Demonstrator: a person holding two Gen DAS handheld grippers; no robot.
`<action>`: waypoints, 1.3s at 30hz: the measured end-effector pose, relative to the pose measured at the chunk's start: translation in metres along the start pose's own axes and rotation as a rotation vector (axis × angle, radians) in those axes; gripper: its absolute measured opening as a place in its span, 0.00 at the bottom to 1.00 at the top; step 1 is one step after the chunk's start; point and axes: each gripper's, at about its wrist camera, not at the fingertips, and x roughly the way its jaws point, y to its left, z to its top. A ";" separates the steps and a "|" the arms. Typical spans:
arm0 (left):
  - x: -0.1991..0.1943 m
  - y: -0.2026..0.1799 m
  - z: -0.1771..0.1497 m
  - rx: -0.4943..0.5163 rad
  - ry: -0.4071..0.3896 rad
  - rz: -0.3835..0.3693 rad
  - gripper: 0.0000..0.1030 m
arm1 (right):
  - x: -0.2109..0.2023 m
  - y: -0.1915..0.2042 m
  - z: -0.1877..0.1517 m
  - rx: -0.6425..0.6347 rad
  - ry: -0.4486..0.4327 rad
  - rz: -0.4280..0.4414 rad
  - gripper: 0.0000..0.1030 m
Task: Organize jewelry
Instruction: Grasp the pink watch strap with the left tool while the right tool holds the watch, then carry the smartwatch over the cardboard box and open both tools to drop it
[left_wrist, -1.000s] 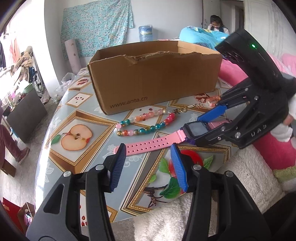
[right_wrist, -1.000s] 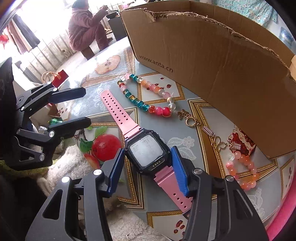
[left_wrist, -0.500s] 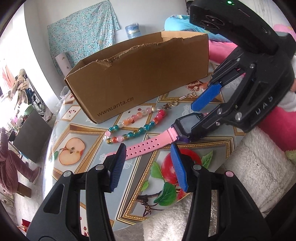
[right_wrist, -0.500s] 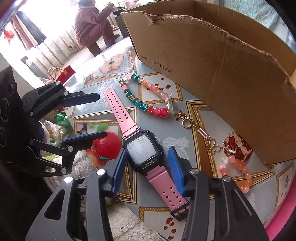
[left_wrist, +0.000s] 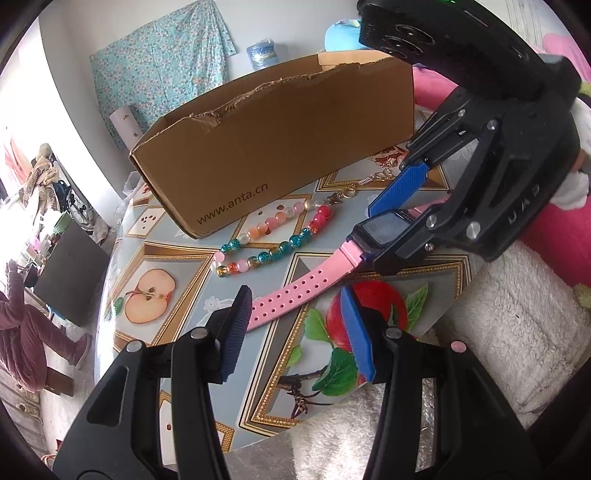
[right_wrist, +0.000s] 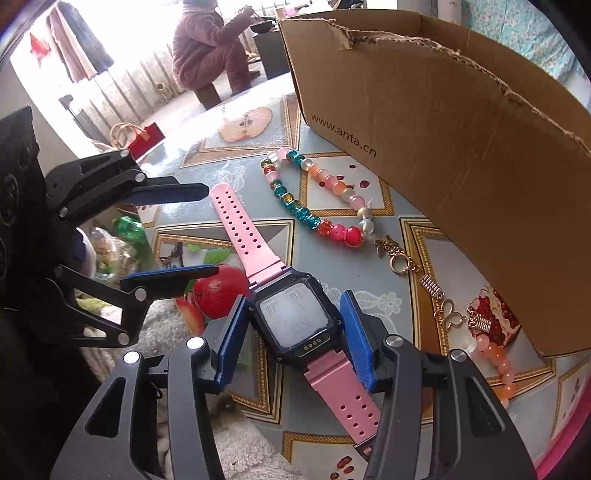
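A pink-strapped watch (right_wrist: 295, 317) with a black square face lies on the table. My right gripper (right_wrist: 295, 332) has closed on its black case, one blue pad on each side; the watch also shows in the left wrist view (left_wrist: 384, 230). My left gripper (left_wrist: 295, 328) is open and empty, with the free tip of the pink strap (left_wrist: 288, 299) between its jaws; it shows in the right wrist view (right_wrist: 184, 232) too. A multicoloured bead bracelet (right_wrist: 314, 203) with a gold clasp lies between the watch and the brown cardboard box (right_wrist: 443, 122).
A peach bead string (right_wrist: 495, 354) and gold charms (right_wrist: 450, 314) lie by the box's near corner. The table (left_wrist: 177, 254) has a fruit-print cover. A white fleece (left_wrist: 509, 332) lies at the table's near edge. A person sits in the background.
My left gripper has moved in toward the free strap end. My right gripper's jaws have closed on the watch case. The watch has shifted slightly.
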 end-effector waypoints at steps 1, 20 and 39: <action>0.001 -0.001 0.001 0.006 0.004 -0.002 0.46 | 0.000 -0.006 0.001 0.006 0.009 0.039 0.48; 0.031 0.015 0.022 -0.182 0.127 -0.245 0.13 | -0.013 -0.045 -0.017 0.085 0.031 0.207 0.49; 0.037 0.037 0.033 -0.251 0.151 -0.292 0.03 | -0.045 -0.024 -0.055 0.262 -0.142 -0.325 0.07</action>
